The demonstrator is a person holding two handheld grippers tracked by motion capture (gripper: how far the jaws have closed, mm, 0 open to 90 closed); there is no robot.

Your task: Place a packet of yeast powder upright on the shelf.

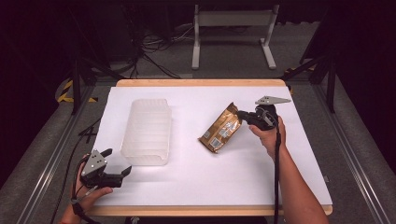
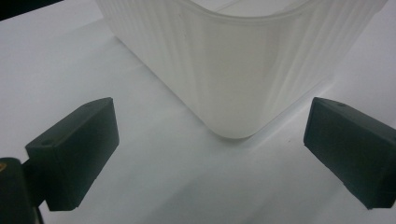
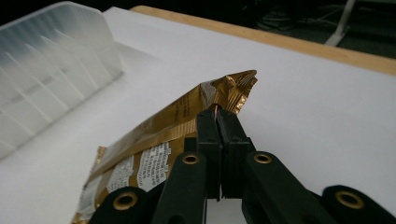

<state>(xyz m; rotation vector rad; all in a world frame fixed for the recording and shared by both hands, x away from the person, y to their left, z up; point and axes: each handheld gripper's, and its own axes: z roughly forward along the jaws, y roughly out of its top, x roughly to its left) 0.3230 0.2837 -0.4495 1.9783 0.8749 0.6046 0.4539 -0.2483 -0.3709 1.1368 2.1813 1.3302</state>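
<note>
On the right half of the white table top [image 1: 196, 186], a shiny gold foil snack packet with white barcode labels [image 1: 221, 129] is the thing in hand. It lies slanted, its near end low by the sheet and its far, crimped end tipped up; whether the near end rests on the surface cannot be told. The right gripper [image 1: 240, 114] has that upper edge. In the right gripper view, its two black jaws are pressed together on the thin foil seam of the packet [image 3: 187, 119], just below the crumpled gold corner, and the pouch hangs down and away to the left of the jaws. The person's right hand [image 1: 270, 135] grips the tool from behind, cable trailing down the forearm, grey three-cornered plate on top.

Over to the left of the packet, well apart from it, stands a translucent white ribbed plastic tub [image 1: 147, 131], long side running away from the person. In the left gripper view its rounded near corner [image 2: 233, 84] sits between the jaws but farther off, nothing touching it.

The left gripper [image 1: 117, 164] is down at the near left corner of the table, held in the left hand [image 1: 91, 193]. Its jaws are spread wide, with bare white surface between them.

Beyond the white surface runs the table's wooden edge [image 1: 201, 82].
</note>
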